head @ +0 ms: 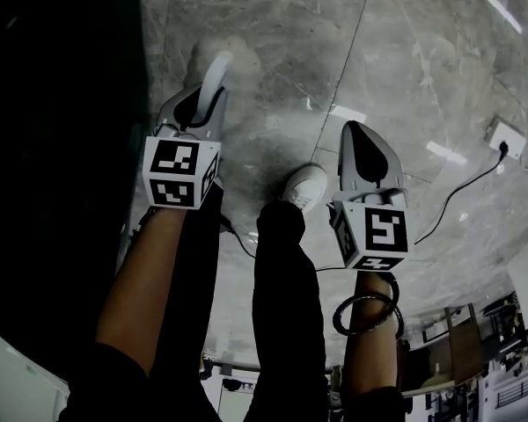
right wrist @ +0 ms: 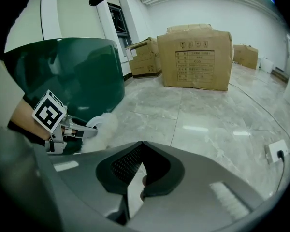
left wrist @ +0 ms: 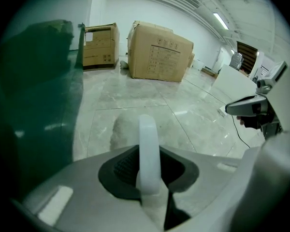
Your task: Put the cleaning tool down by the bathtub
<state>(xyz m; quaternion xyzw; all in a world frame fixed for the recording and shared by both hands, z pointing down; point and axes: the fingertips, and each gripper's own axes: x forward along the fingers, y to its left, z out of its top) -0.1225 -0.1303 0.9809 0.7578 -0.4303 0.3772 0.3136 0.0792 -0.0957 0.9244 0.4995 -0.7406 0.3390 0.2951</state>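
Note:
The cleaning tool is a white curved handle (left wrist: pixel 148 149) with a fluffy white head (left wrist: pixel 122 129). My left gripper (left wrist: pixel 152 187) is shut on the handle, and the head hangs just above the marble floor. In the head view the same tool (head: pixel 216 70) sticks forward out of the left gripper (head: pixel 202 104), right beside the bathtub's dark wall (head: pixel 62 148). The bathtub (right wrist: pixel 72 71) is dark green and shiny, and the fluffy head (right wrist: pixel 104 126) sits close to its foot. My right gripper (right wrist: pixel 137 178) is shut with nothing in it and hovers over the floor (head: pixel 352 134) to the right.
Large cardboard boxes (right wrist: pixel 195 59) stand at the back of the room, with more boxes (left wrist: pixel 100 45) beside the tub's far end. A floor socket with a black cable (head: pixel 507 139) lies at the right. The person's white shoe (head: pixel 304 185) is between the grippers.

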